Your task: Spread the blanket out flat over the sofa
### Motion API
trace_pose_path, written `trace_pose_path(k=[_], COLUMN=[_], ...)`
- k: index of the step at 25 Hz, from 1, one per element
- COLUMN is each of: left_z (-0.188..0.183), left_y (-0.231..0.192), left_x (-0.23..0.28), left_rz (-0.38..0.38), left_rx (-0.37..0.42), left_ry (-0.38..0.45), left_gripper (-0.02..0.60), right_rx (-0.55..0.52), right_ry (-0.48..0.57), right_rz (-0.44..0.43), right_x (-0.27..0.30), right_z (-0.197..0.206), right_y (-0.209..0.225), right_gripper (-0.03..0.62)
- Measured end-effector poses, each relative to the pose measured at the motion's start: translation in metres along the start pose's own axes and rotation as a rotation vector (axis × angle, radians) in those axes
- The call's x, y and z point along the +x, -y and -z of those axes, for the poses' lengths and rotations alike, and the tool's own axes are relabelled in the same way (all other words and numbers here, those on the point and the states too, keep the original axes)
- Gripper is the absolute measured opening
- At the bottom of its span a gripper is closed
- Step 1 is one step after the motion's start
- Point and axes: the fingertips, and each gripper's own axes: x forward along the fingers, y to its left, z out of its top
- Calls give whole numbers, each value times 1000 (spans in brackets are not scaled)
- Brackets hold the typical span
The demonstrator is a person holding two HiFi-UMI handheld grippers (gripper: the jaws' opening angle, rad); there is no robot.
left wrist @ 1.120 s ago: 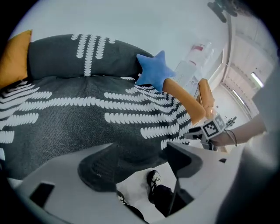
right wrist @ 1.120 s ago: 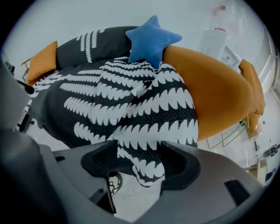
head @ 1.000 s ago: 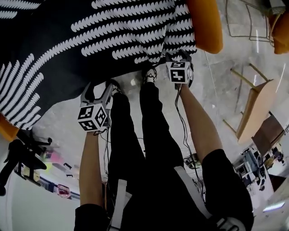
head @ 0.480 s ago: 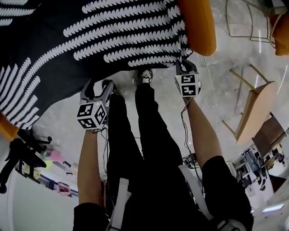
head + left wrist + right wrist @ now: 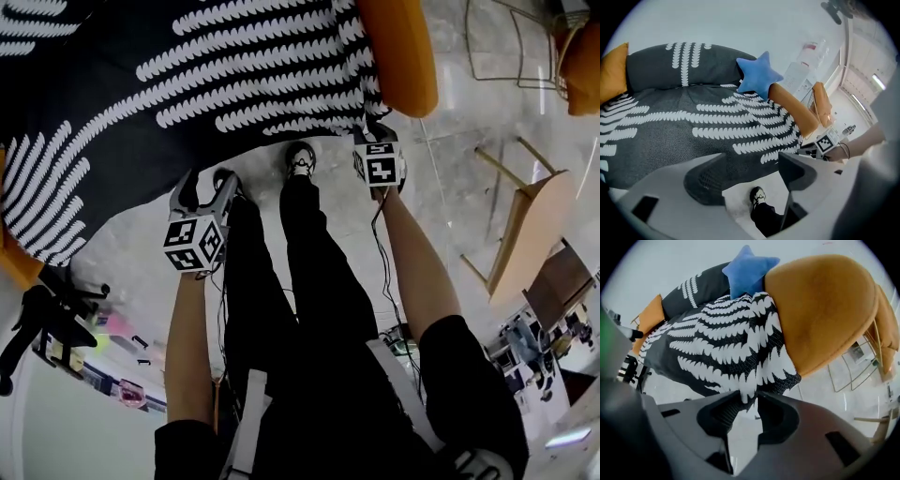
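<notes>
At the lower left of the head view, the left gripper point(image 5: 203, 185) hangs with its jaws spread wide and only floor and a shoe point(image 5: 300, 157) between them. I'd say it is idle, held clear of the cloth. The one blanket point(image 5: 187, 75), dark with white feathery stripes, fills the upper left and middle, draped over the seat of the sofa point(image 5: 403, 47) with its hem falling down the front. A single blue star cushion point(image 5: 757, 75) sits up at the back. To the right, the right gripper point(image 5: 749, 398) is at the hem near the orange arm. Its jaws have just been opening and stand narrowly parted, the hem between their tips but not squeezed, likely to let that corner settle. That makes two grippers, one blanket, one sofa and one star.
</notes>
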Motion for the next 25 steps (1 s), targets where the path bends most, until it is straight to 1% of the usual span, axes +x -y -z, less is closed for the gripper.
trace_pose_path(k=[1,2,5,6,9,10,12,14,15,18,20,21,22,25], left_z=[-7,-15,-35,-40,-46,-47,-44,-34,-30,-23,-26,-30,-34,-49], left_y=[2,5,15,16,13,11,13,24,30,37,34,32,31,22], left_x=[3,2,-25,-37,-76,-87,-111,-138,-151,-187,-207,-216,-225,-256], left_rz=[-13,-22,-35,-41,-61,-67,-74,-74,-77,-106,-124,-127,-124,-116], left_rx=[-8,-21,-75,-92,-145,-164,-194,-210,-210,-196,-208,-215,-217,-184], left_ry=[13,26,61,72,118,138,165,164,155,139,156,168,178,205], left_gripper=[353,353,351,351,351,351,351,344,323,154,72,47,38,25], right_rx=[-11,-16,-27,-39,-100,-122,-149,-163,-177,-248,-319,-358,-395,-464], right_ry=[16,33,62,64,92,115,160,186,194,215,234,247,262,306], right_rz=[-18,-38,-87,-103,-145,-154,-174,-206,-225,-283,-322,-342,-360,-399], right_x=[-2,-11,-60,-77,-115,-125,-148,-178,-193,-231,-251,-262,-273,-307], right_z=[-4,-9,-19,-22,-37,-48,-65,-73,-76,-92,-108,-117,-126,-143], right_y=[2,1,-15,-26,-70,-84,-111,-138,-151,-195,-225,-240,-254,-294], right_gripper=[136,144,147,134,22,9,9,9,9,9,9,9,9,9])
